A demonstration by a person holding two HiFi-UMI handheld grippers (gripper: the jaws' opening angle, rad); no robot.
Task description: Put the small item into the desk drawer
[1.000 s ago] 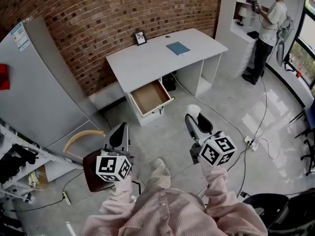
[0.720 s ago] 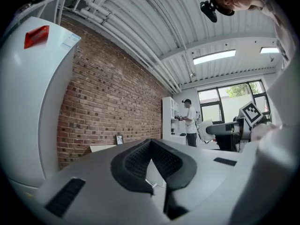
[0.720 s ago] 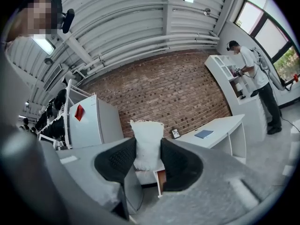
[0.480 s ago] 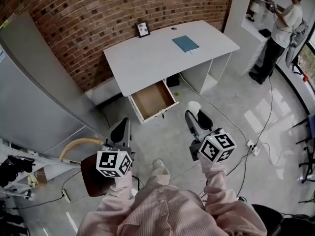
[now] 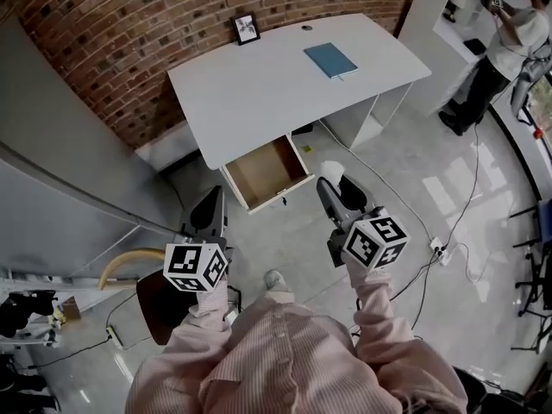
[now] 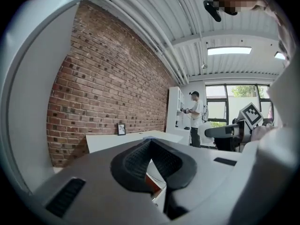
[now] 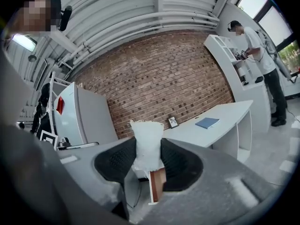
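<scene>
Head view: my right gripper [image 5: 331, 188] holds the small white item [image 5: 332, 172] over the floor, near but short of the open desk drawer [image 5: 263, 172]. My left gripper [image 5: 210, 214] hangs beside it.

Left gripper view: jaws pressed together, nothing between.

Right gripper view: jaws pinch the item, possibly soft wadding.

Remaining: reach the drawer, release.

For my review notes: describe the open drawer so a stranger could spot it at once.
Find the white desk against the brick wall. Below its front edge a drawer stands pulled out. Its bare brown wooden inside sets it apart from the all-white desk.
</scene>
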